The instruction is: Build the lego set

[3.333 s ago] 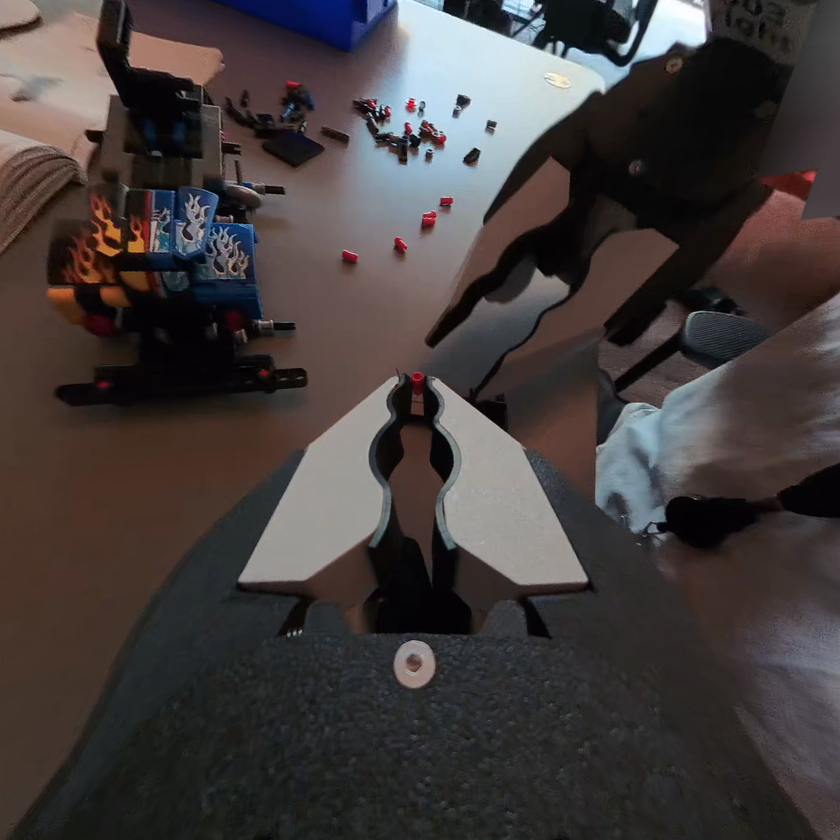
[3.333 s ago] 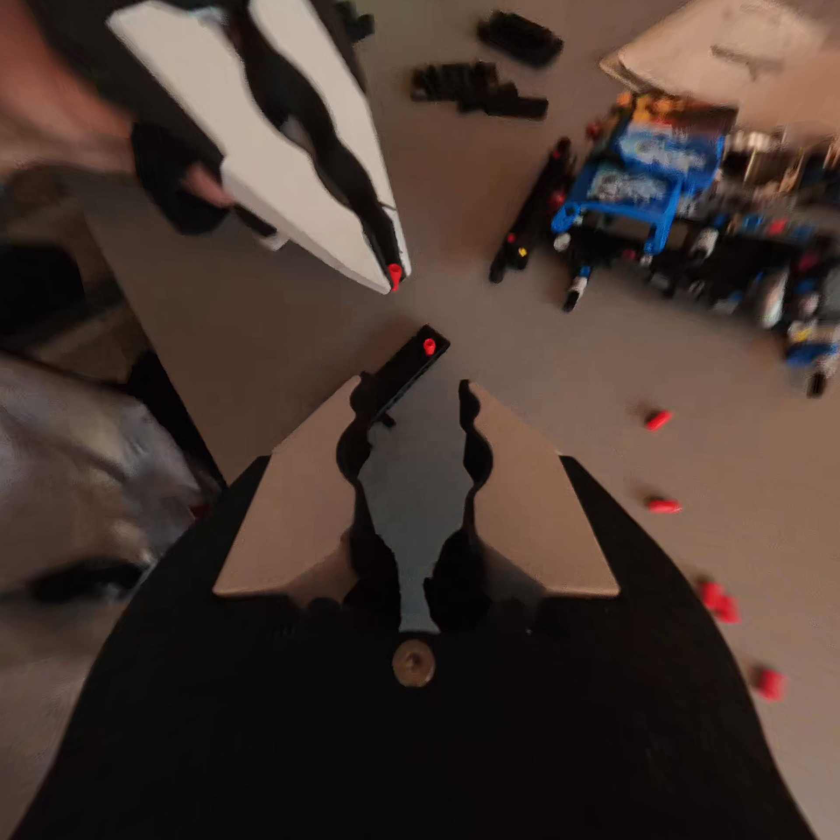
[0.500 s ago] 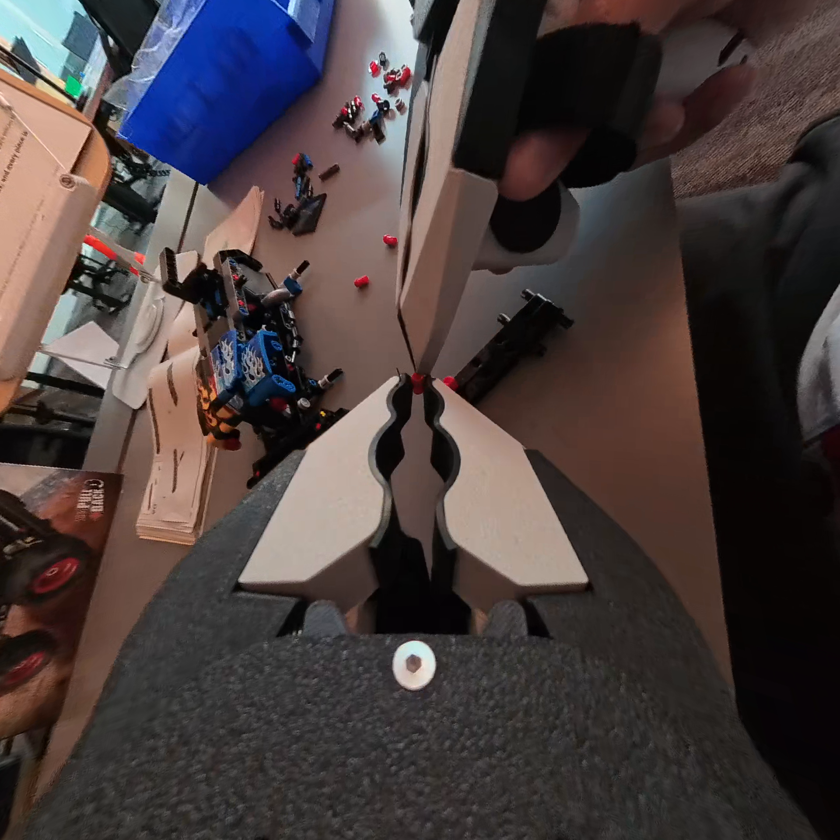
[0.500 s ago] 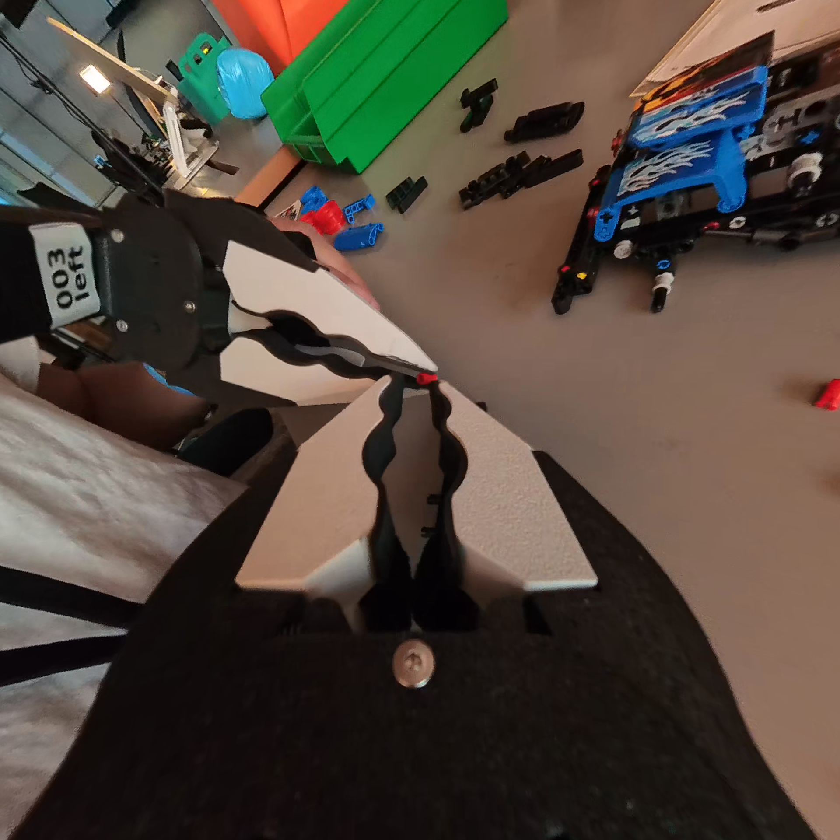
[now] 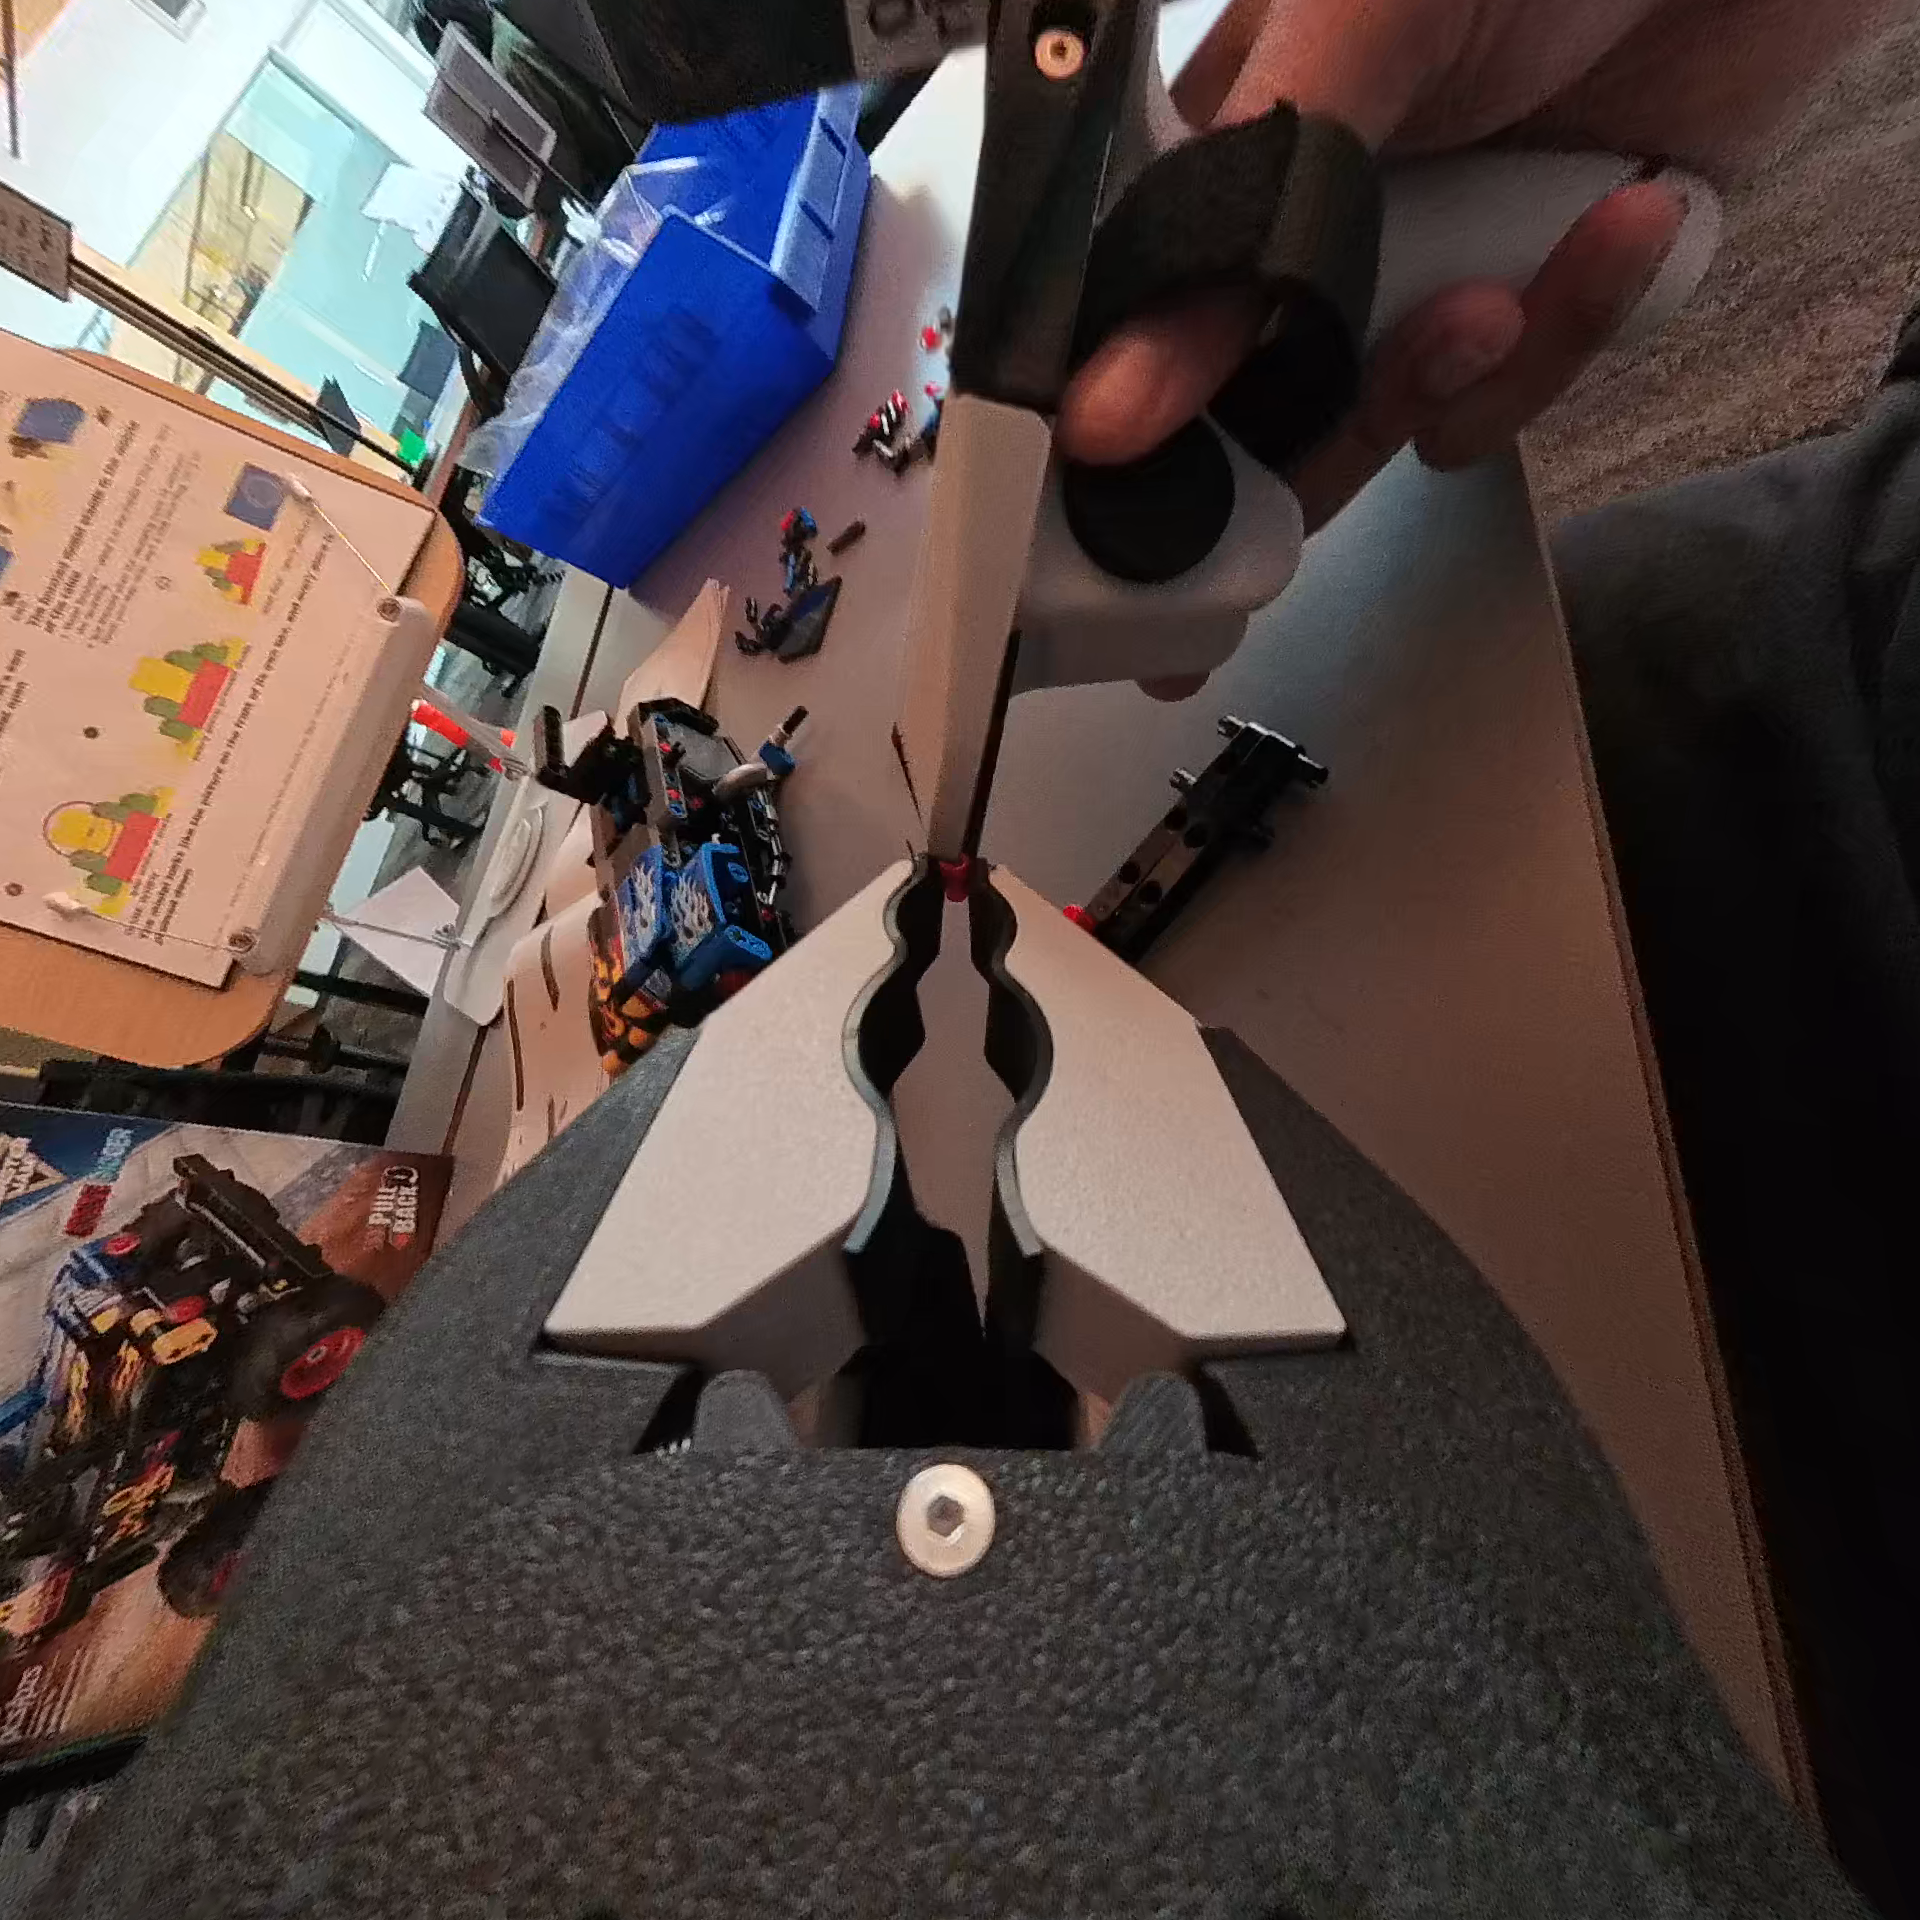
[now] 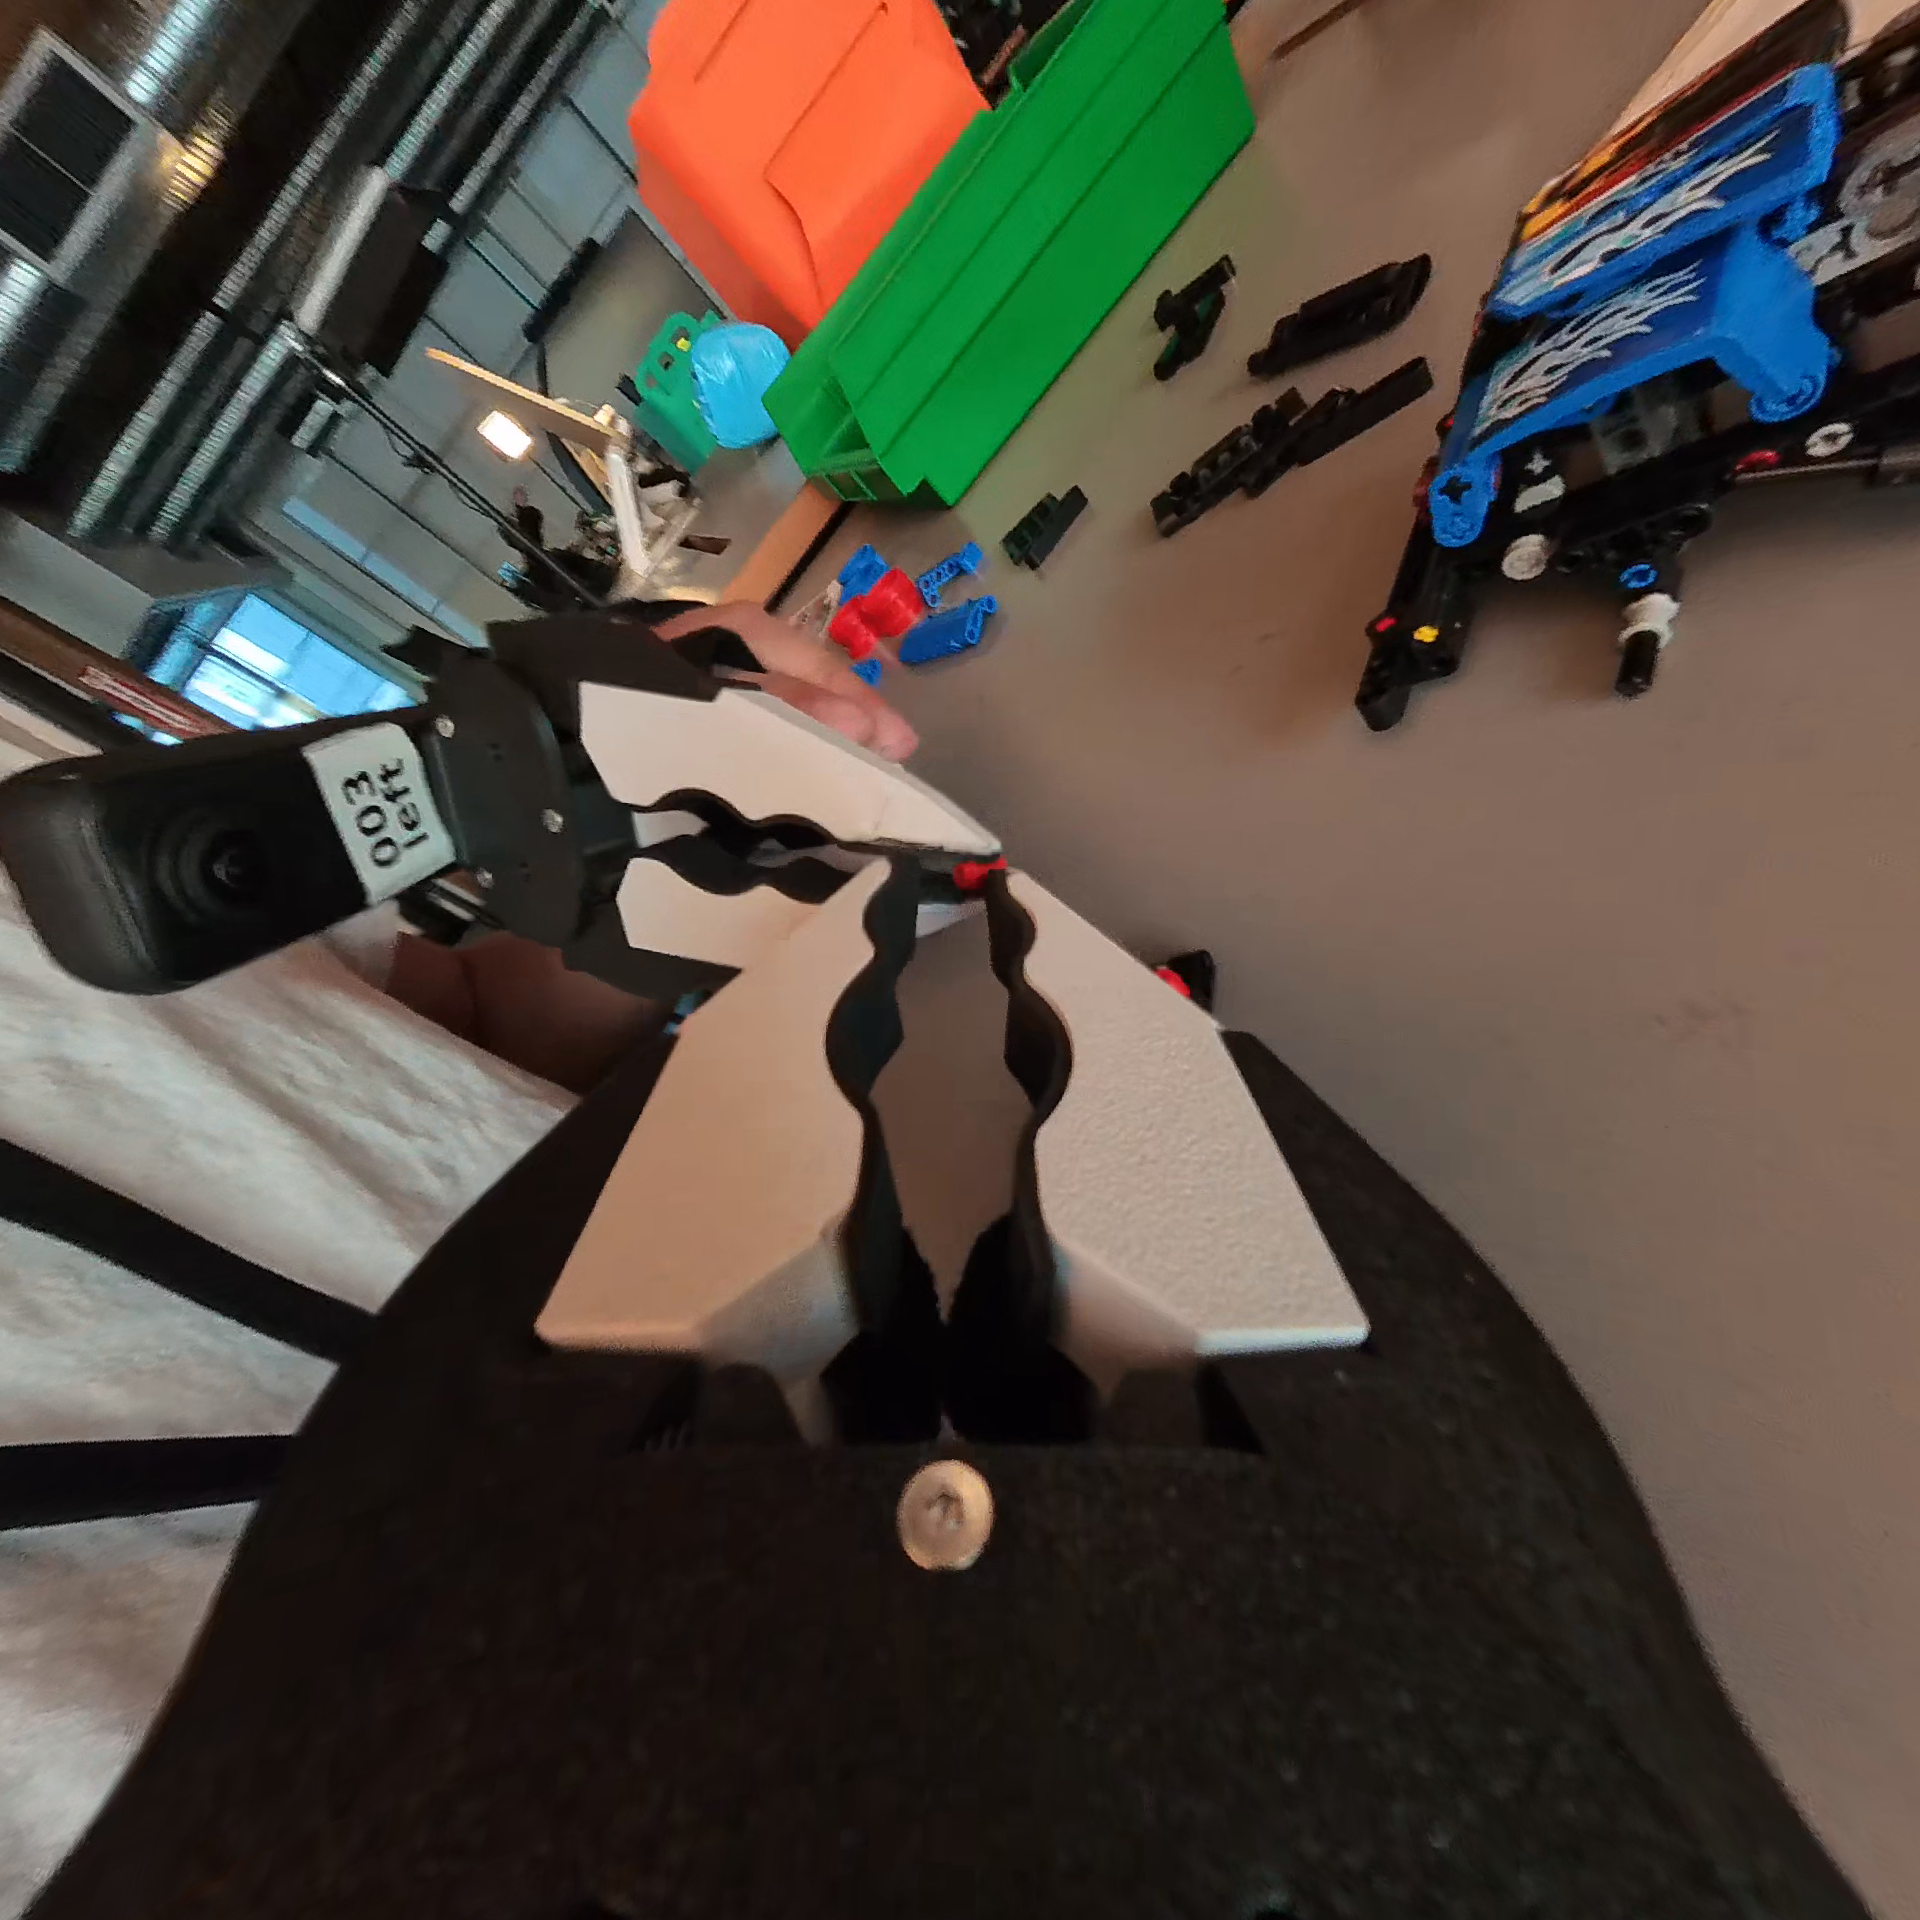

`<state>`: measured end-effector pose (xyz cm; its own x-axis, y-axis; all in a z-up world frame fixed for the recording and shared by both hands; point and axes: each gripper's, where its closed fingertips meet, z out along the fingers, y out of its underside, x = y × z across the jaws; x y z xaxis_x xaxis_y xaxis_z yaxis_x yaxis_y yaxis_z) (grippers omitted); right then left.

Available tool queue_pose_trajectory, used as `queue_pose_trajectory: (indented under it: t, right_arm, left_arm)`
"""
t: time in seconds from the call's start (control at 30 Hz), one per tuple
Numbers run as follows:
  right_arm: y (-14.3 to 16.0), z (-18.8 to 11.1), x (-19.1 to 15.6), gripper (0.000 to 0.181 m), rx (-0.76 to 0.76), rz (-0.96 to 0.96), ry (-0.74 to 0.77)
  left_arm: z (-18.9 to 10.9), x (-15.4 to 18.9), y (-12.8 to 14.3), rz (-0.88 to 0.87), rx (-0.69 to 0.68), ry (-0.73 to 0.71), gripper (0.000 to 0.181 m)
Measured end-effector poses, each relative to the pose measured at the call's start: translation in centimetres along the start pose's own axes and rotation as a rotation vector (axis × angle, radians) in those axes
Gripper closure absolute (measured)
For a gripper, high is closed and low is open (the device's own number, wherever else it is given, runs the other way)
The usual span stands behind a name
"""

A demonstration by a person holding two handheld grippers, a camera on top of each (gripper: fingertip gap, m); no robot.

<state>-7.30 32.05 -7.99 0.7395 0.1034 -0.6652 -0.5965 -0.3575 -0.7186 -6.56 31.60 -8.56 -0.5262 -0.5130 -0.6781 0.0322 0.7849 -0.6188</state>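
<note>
Grippers meet tip to tip above the table (image 5: 1455,1039). Left gripper (image 5: 948,871) is nearly closed, pinching a red pin (image 5: 954,875). Right gripper (image 6: 943,875) tips are narrowly parted around the same pin; grip unclear. Black beam (image 5: 1195,831) lies just beyond the fingertips.

You've got a small red pin (image 5: 954,876) between the pale grey fingers (image 5: 779,1132), and the truck model (image 6: 1662,301) shows blue panels with white flames. A green bin (image 6: 997,281) sits beside an orange one (image 6: 790,145); the beam (image 5: 1195,831) is black.
</note>
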Motion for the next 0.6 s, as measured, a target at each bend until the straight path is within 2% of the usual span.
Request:
queue_pose_trajectory:
  t: [0.03, 0.4, 0.6]
  right_arm:
    - [-0.2, -0.1, -0.2, 0.168, 0.013, 0.022, -0.029]
    - [-0.4, -0.6, -1.1, 0.173, 0.042, 0.107, -0.157]
    - [-0.6, -1.1, -2.3, 0.173, 0.047, 0.115, -0.255]
  left_arm:
    - [-0.1, 0.0, -0.2, 0.001, 0.014, -0.002, 0.177]
    - [-0.8, -0.2, -1.6, -0.034, 0.098, 0.011, 0.178]
    - [-1.4, -0.5, -2.8, -0.119, 0.182, 0.043, 0.178]
